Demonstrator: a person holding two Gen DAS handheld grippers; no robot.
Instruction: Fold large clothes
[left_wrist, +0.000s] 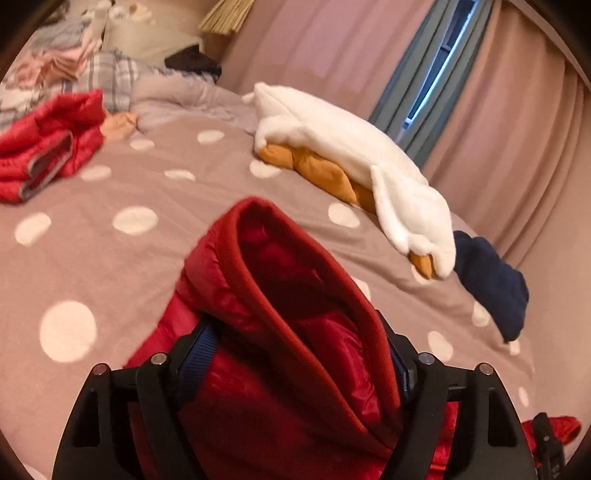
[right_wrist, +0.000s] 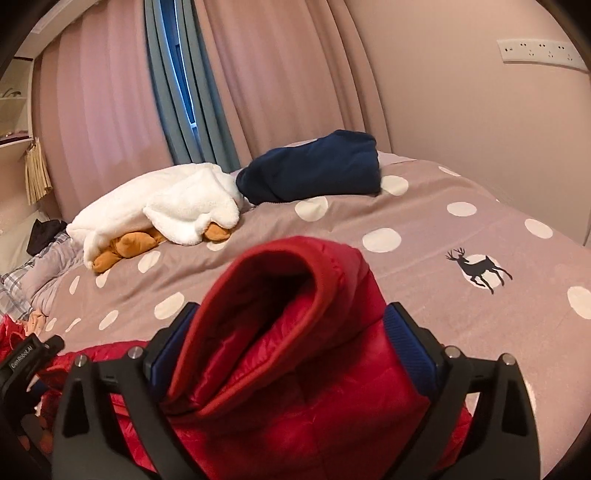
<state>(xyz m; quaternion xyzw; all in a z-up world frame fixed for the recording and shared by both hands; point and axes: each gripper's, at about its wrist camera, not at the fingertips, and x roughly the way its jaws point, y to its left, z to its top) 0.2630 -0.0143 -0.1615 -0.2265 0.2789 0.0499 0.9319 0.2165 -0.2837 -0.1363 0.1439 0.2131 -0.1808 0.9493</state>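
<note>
Red jacket (left_wrist: 295, 332) on dotted bedspread (left_wrist: 110, 258)

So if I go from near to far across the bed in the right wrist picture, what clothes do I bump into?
red puffy jacket → white fleece lying on an orange garment → navy folded garment → pink curtains

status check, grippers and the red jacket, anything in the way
Left gripper open, right gripper open. Red jacket bunched between both, on bed. White garment ahead, clear.
</note>
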